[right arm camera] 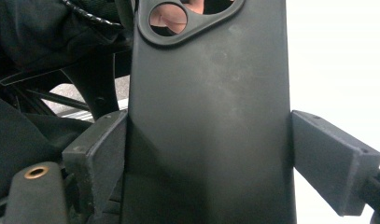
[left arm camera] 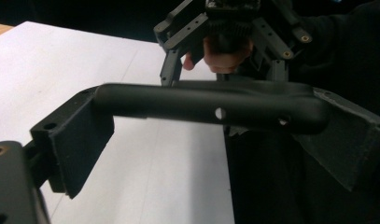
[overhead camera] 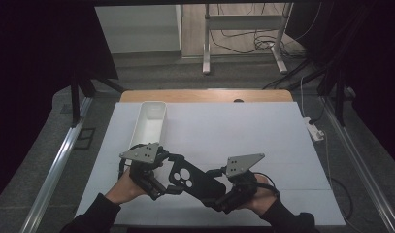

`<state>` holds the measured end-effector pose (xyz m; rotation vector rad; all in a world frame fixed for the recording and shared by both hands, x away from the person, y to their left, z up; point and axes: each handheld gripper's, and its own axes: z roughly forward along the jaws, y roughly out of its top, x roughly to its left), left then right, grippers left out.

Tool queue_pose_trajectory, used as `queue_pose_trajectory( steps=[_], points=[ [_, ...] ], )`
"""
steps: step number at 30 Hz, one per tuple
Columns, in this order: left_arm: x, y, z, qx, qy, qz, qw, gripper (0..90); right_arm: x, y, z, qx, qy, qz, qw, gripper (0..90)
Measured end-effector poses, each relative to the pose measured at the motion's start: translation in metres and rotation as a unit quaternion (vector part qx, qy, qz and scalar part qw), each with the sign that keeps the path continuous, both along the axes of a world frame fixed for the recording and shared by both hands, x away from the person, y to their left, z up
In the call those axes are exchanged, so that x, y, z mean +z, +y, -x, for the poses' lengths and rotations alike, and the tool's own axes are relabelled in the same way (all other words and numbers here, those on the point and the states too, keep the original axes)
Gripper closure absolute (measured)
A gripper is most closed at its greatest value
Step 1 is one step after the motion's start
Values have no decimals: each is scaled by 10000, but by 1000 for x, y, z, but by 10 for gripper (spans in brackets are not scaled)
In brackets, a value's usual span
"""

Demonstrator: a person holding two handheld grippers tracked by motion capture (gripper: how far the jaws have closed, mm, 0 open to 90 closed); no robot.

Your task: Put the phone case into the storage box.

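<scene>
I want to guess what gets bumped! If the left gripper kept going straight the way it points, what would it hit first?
Probably the black phone case, which already lies across between the left gripper's jaws. Past it comes the right gripper, which clamps the case's other end, though depth is hard to judge.

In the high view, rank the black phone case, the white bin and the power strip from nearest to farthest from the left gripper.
From the left gripper:
1. Black phone case, between its jaws, spanning across to the right gripper.
2. White bin, just beyond it on the white table cover.
3. Power strip, far right, off the table's edge.
</scene>
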<state>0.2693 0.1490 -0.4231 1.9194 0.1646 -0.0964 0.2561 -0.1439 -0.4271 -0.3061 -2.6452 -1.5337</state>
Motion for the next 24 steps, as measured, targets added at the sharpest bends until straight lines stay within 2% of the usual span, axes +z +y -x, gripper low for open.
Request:
queue_pose_trajectory(
  steps=[5,9,13,17,24],
  points=[
    [-1,0,0,-160,52,59,9998,86,-2,2,1,142,-49,62,9999,146],
    [0,3,-2,-283,268,129,9992,128,-2,2,2,196,-135,80,9997,146],
    [3,1,0,-224,232,-36,9995,144,-3,2,3,201,-234,157,9994,144],
    [4,0,1,-201,203,-114,9995,150,-4,3,3,193,-365,235,9989,139],
    [7,-3,3,13,210,-211,9996,152,-4,5,2,74,-399,275,9988,112]
  ],
)
